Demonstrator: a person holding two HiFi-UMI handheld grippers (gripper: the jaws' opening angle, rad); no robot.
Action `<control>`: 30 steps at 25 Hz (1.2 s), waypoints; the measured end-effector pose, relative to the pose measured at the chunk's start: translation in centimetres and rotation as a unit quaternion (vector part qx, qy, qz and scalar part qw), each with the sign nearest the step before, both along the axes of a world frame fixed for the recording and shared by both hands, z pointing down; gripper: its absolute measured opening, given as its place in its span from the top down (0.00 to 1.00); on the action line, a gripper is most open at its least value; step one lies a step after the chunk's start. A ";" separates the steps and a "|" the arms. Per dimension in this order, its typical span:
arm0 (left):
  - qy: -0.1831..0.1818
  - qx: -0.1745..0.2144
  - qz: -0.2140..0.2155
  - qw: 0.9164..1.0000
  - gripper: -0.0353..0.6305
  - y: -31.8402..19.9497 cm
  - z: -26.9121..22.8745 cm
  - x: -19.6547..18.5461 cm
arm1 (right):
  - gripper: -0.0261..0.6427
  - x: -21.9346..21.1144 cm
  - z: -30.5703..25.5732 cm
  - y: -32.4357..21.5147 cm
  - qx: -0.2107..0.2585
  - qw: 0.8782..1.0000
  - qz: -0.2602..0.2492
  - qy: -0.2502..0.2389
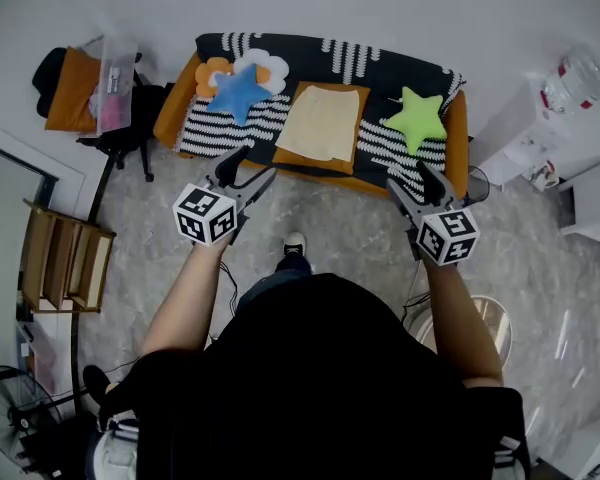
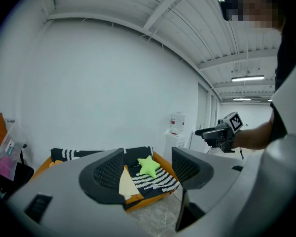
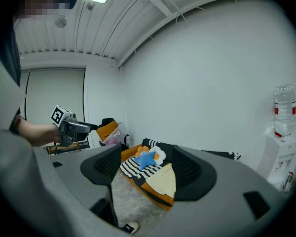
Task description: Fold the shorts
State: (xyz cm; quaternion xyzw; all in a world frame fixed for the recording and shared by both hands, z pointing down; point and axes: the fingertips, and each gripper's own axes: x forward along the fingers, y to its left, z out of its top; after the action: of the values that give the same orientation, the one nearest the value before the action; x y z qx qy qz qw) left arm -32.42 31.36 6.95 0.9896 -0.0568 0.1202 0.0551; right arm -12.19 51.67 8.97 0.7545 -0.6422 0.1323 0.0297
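Shorts [image 1: 320, 123] lying flat on sofa [image 1: 170, 108]. Your left hand-held gripper [image 1: 252, 168] and right hand-held gripper [image 1: 405, 176], jaws apart, holding nothing, over floor [image 1: 330, 218].

Left claw [image 2: 147, 174]: the jaw at picture left covers the near side of the cream shorts [image 2: 126, 184] and much of the sofa [image 2: 147, 197] beyond.

Right claw [image 3: 149, 168]: the jaw at picture right hides the far edge of the shorts and the sofa past it. A shoe [image 3: 130, 227] below the jaws is half hidden by the claw body.

Head view: waistband or legs of the shorts, ahead of both claws, too small to tell. The fan [image 1: 10, 413], behind the left claw, is cut by the edge. The contents of the box [image 1: 115, 80], far left, are unreadable.
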 end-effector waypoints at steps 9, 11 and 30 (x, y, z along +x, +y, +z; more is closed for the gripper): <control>-0.002 -0.009 -0.012 1.000 0.48 -1.8 1.1 -0.2 | 0.47 0.5 0.9 -1.7 -0.005 1.000 -0.002 -0.006; -0.005 -0.011 -0.014 1.000 0.48 -2.3 1.4 -0.2 | 0.47 0.6 1.0 -2.1 -0.004 1.000 -0.001 -0.007; 0.005 -0.024 -0.015 1.000 0.48 -8.5 2.8 0.7 | 0.47 1.7 1.7 -6.7 -0.019 1.000 0.020 -0.010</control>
State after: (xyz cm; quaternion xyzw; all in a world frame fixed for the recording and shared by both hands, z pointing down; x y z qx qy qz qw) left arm -31.70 22.91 9.71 0.9877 -0.0681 0.1154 0.0805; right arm -10.45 44.94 10.69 0.7652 -0.6245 0.1523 0.0347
